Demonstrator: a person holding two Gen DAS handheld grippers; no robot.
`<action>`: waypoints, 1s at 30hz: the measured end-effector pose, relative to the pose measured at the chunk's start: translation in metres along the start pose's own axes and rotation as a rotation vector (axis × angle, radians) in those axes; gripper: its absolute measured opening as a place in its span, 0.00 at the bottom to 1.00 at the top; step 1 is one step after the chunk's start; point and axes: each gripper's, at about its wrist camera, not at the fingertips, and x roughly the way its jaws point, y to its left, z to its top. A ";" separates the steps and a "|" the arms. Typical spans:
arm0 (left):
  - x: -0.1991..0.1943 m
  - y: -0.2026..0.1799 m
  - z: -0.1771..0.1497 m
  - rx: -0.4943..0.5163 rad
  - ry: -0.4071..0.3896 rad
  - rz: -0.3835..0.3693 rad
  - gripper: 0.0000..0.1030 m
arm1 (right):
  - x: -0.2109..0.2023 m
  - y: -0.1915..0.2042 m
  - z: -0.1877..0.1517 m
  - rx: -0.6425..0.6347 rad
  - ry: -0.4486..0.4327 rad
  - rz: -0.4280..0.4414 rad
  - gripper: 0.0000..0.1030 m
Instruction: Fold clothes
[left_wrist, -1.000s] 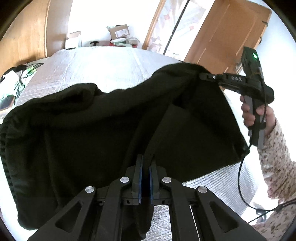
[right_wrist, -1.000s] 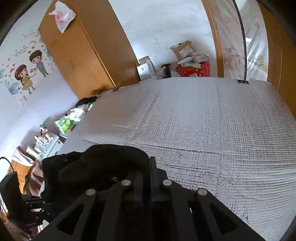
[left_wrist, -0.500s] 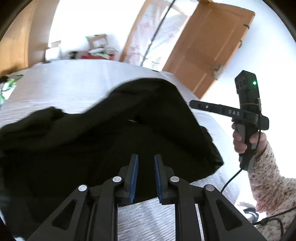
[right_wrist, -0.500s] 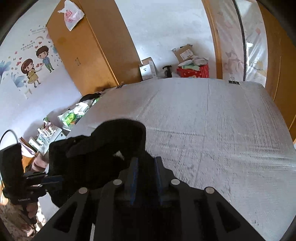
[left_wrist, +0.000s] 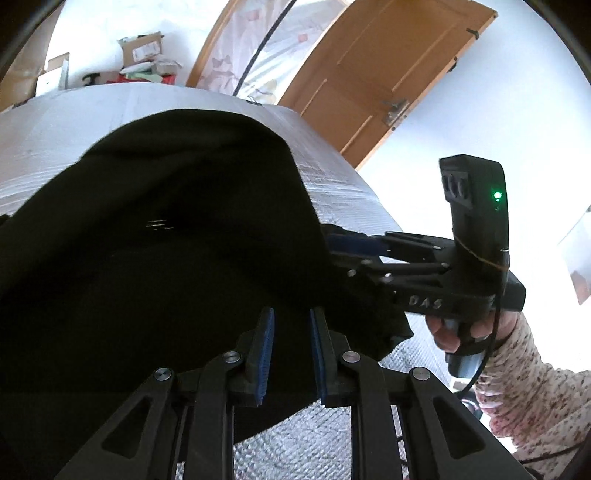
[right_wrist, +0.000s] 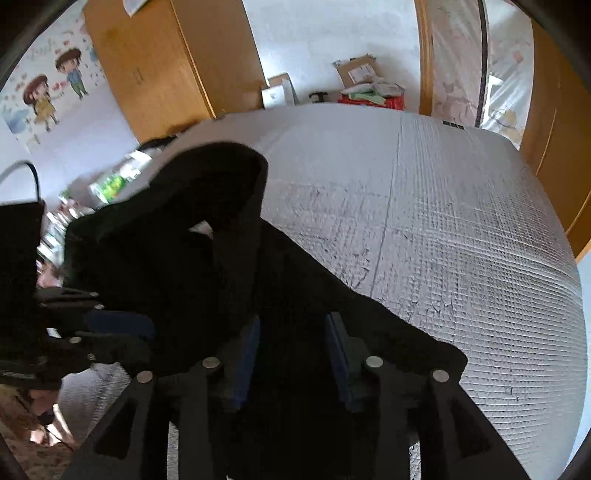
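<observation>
Opening, both the left gripper (left_wrist: 290, 350) and right gripper (right_wrist: 293, 354) straddle the black garment's (left_wrist: 166, 258) edge ungripped.

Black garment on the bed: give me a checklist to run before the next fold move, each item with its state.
1. Left gripper released: ok; its jaws have just been opening, blue pads apart, cloth lying beyond them.
2. Right gripper released: ok; its jaws have just been opening, pads clear of the fabric.
3. Black garment down on the quilted bed cover: ok.
4. Garment lying flat: not ok; one part humps up at the far end.
5. Folded edges lined up: cannot tell; the cloth is too dark.
6. Bare cover beside the garment for the next fold: ok.
</observation>
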 end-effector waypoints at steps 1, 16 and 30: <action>0.003 0.000 0.000 -0.001 0.003 0.000 0.22 | 0.003 0.000 0.000 0.004 0.007 0.004 0.36; 0.031 0.010 -0.007 -0.061 0.069 -0.010 0.22 | -0.006 -0.011 -0.001 0.048 -0.028 0.057 0.00; 0.039 0.009 -0.014 -0.087 0.086 0.008 0.22 | 0.015 0.013 -0.010 -0.010 0.031 0.088 0.46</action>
